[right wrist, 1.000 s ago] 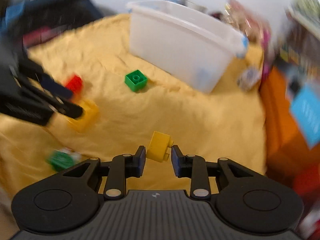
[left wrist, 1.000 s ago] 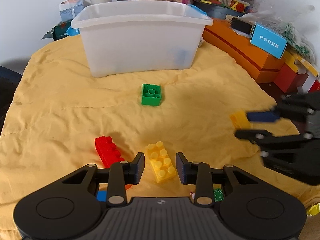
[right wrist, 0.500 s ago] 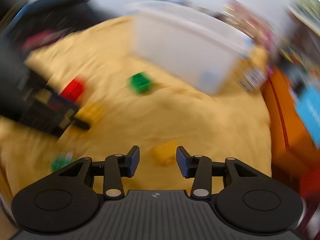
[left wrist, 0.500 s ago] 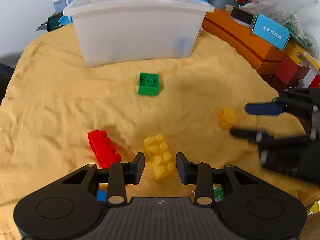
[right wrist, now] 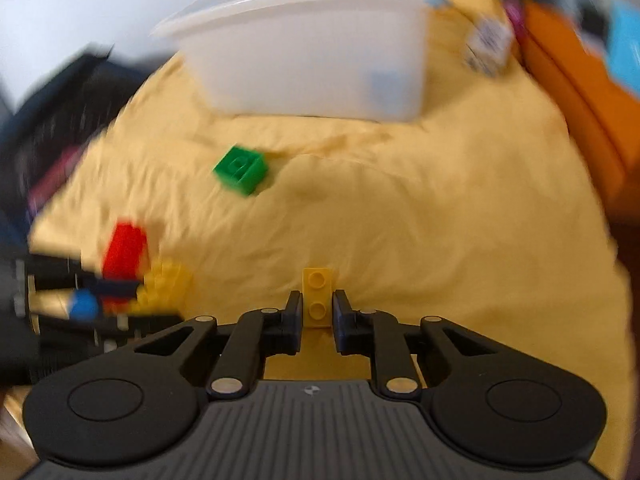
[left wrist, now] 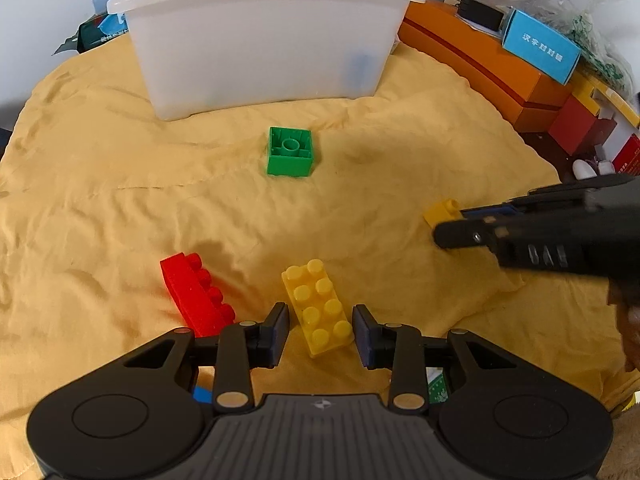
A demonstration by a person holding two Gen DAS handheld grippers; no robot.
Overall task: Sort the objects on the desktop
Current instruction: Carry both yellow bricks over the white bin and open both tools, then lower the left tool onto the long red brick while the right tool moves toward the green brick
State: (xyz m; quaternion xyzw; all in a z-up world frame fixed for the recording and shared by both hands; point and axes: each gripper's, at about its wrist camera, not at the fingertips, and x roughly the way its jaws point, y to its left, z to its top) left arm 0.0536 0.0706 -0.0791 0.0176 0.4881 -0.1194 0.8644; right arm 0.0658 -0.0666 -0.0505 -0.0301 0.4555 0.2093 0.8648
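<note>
Right gripper (right wrist: 316,314) low, level, clamps small yellow brick (right wrist: 317,296); left gripper (left wrist: 320,330) wide, straddling 8-stud yellow brick (left wrist: 318,306).

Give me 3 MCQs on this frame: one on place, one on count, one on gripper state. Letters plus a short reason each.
1. Where does the green brick lie?
A. inside the white bin
B. on the yellow cloth in front of the white bin
C. between the left gripper's fingers

2. How many studs show on top of the large yellow brick?
A. four
B. six
C. eight

3. What is the right gripper doing?
A. closed around the small yellow brick
B. wide open over the green brick
C. holding the red brick

Answers:
1 B: it sits on the yellow cloth, short of the white bin.
2 C: two rows of four.
3 A: the small yellow brick sits tight between its fingers.
</note>
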